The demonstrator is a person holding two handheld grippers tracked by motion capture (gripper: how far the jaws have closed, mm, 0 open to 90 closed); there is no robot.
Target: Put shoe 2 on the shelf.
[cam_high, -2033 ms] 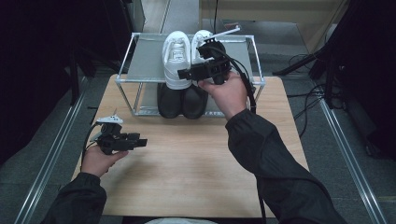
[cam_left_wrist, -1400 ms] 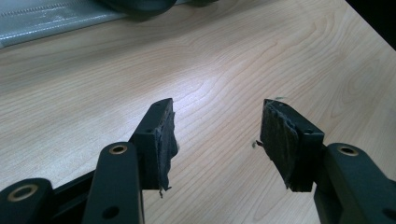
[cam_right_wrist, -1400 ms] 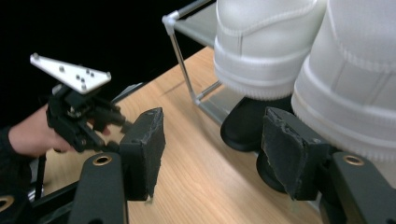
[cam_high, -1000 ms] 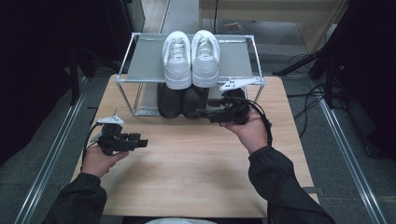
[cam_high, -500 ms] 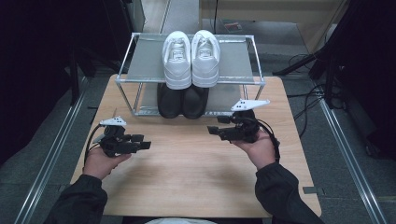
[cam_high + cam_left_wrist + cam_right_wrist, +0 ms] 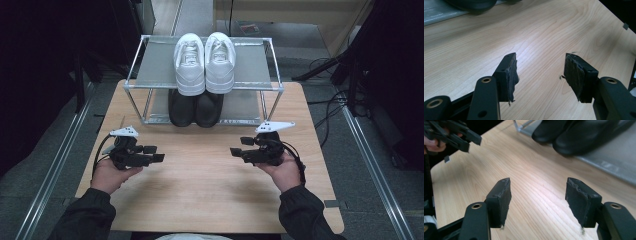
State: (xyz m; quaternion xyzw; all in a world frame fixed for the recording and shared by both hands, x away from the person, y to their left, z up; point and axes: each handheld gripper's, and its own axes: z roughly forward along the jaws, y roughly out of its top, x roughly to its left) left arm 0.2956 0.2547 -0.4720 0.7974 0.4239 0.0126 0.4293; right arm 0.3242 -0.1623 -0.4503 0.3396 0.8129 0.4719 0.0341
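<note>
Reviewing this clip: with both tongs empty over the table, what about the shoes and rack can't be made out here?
- Black shoes: in the high view, their heels sit under the rack's upper shelf; in the right gripper view the top edge cuts them off and they are blurred.
- White shoes: any markings are too small to read in the high view.
- Left gripper view: the rack's lower shelf is cropped and blurred.

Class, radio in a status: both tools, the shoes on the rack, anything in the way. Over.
Left tool and right tool open, empty, over the table. White shoes on the rack top shelf, black shoes below. Nothing in the way.
</note>
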